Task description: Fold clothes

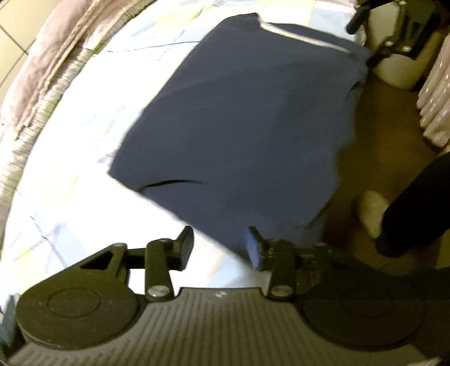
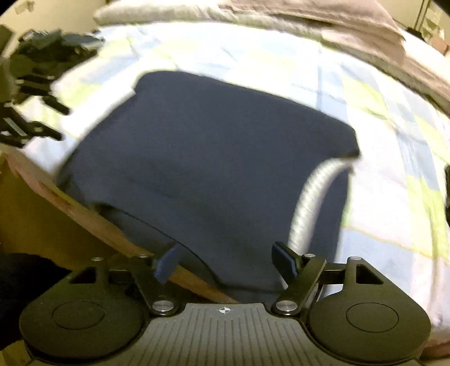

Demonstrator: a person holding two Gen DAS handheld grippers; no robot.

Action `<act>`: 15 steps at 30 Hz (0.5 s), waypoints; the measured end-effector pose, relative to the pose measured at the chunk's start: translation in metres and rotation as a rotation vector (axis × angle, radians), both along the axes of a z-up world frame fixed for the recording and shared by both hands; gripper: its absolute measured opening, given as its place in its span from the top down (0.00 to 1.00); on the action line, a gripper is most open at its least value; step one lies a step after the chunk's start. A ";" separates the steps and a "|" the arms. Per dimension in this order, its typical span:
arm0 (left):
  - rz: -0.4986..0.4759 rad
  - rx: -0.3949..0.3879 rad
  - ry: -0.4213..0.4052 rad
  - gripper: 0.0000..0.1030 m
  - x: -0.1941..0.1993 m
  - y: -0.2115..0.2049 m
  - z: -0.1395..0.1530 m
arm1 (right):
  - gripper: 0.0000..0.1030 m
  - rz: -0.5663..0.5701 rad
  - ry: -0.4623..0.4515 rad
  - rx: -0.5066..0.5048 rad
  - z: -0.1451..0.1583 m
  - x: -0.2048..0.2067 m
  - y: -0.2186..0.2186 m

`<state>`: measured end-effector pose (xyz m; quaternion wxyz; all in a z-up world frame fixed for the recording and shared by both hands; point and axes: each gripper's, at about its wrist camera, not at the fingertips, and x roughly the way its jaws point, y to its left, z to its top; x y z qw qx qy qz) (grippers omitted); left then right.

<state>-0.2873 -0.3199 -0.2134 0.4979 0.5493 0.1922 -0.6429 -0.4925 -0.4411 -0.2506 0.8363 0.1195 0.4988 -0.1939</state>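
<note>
A dark navy garment (image 1: 242, 121) lies folded flat on the bed, one side hanging over the bed's edge; it also shows in the right wrist view (image 2: 202, 157). It has a grey-white ribbed band (image 2: 309, 202), seen too in the left wrist view (image 1: 303, 36). My left gripper (image 1: 220, 247) is open and empty at the garment's near corner. My right gripper (image 2: 225, 260) is open and empty at the garment's overhanging edge. The right gripper shows at the top right of the left wrist view (image 1: 362, 36), and the left gripper at the upper left of the right wrist view (image 2: 53, 118).
The bed has a pale sheet with blue and green checks (image 1: 70, 146). A brownish blanket (image 2: 337, 19) lies bunched along the far side. The wooden bed edge (image 2: 92, 214) and brown floor (image 1: 379, 135) are beside the garment. A person's dark leg and white shoe (image 1: 374, 211) stand there.
</note>
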 end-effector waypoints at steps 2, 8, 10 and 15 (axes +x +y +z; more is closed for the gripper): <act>-0.044 -0.014 -0.022 0.59 0.019 -0.002 -0.001 | 0.28 -0.011 -0.004 0.008 0.002 0.019 0.014; -0.307 -0.084 -0.070 0.53 0.083 -0.014 -0.020 | 0.28 -0.092 0.038 -0.006 -0.016 0.094 0.072; -0.403 -0.111 -0.100 0.48 0.101 -0.018 -0.027 | 0.28 -0.136 0.047 0.000 -0.023 0.120 0.092; -0.602 -0.163 -0.131 0.36 0.130 -0.029 -0.040 | 0.28 -0.155 0.054 0.029 -0.049 0.197 0.140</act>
